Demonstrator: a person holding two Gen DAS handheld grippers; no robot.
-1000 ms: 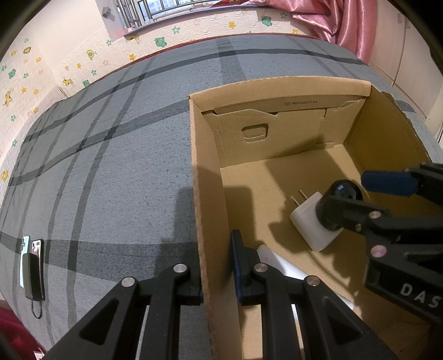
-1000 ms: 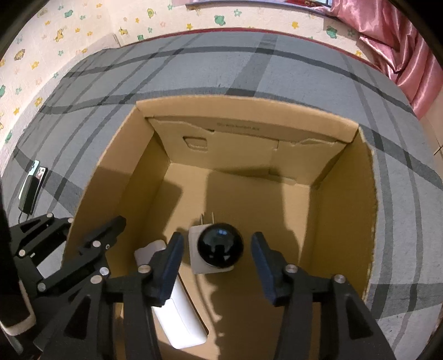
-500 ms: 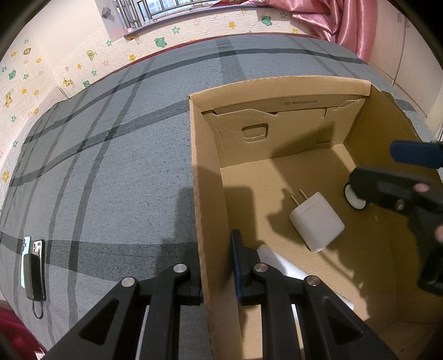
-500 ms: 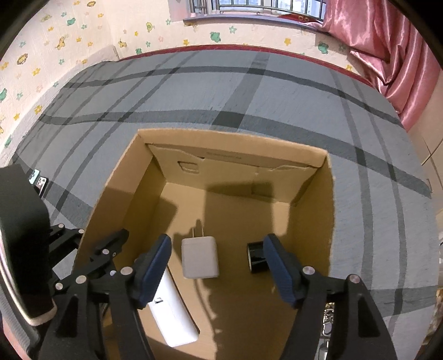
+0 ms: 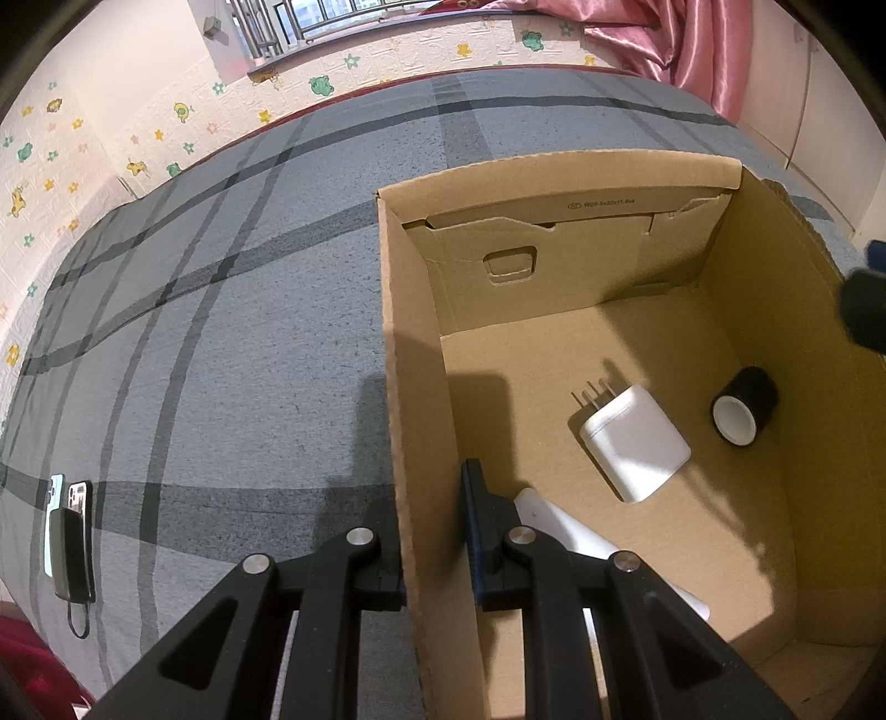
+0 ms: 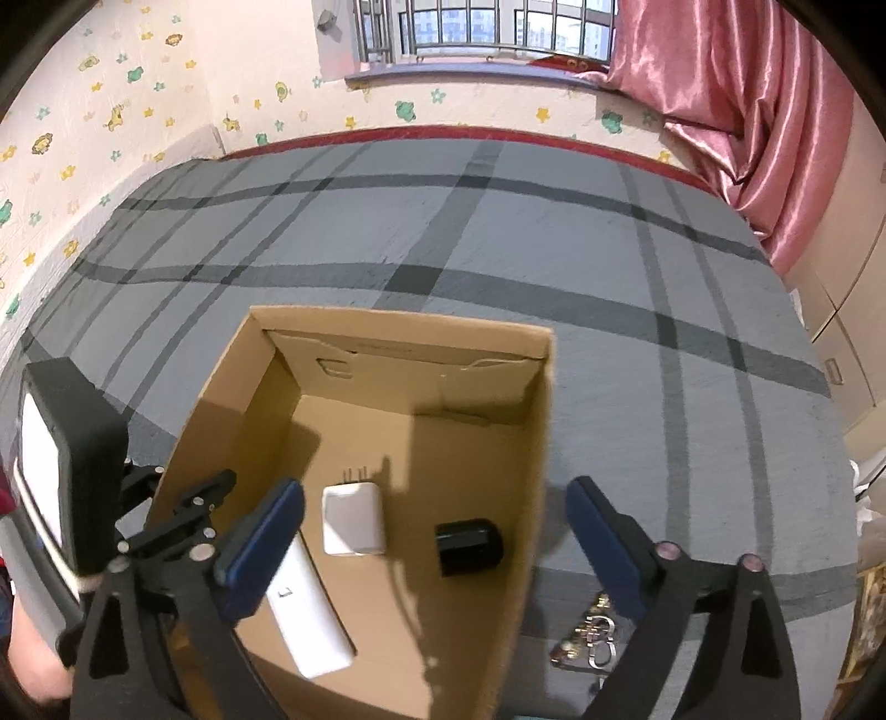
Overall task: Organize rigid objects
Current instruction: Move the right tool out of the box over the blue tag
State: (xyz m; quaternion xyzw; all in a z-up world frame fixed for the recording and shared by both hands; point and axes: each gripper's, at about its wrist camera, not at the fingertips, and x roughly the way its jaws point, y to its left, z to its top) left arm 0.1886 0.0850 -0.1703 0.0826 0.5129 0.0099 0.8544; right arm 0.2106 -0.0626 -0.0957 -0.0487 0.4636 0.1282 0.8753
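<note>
- The box (image 5: 554,183) sits on a bed (image 5: 221,332) covered in grey plaid; its top is open.
- The left claw (image 5: 432,531) pinches the box's left wall, one finger outside and one inside, both pressed against the cardboard.
- The right claw (image 6: 437,531) hangs above the box with its fingers spread wide and nothing between them: the left finger is over the inside of the box, the right finger past the right wall, over the bed.
- Inside, a white charger (image 5: 634,440) lies flat near the middle of the floor, its prongs pointing toward the far wall.
- A black roll (image 5: 745,407) lies on its side just beside the right wall, its white-rimmed end facing the left wrist camera; it is apart from the charger.
- A long white block (image 6: 307,609) lies on the floor by the left wall, near the left claw's inner finger.
- Outside the box, two phones (image 5: 66,531) lie side by side on the bed, well to the left.
- A bunch of keys (image 6: 590,637) lies on the bed just beside the box's right wall.
- A pink curtain (image 6: 747,99) hangs by the window (image 6: 487,27) beyond the bed.
</note>
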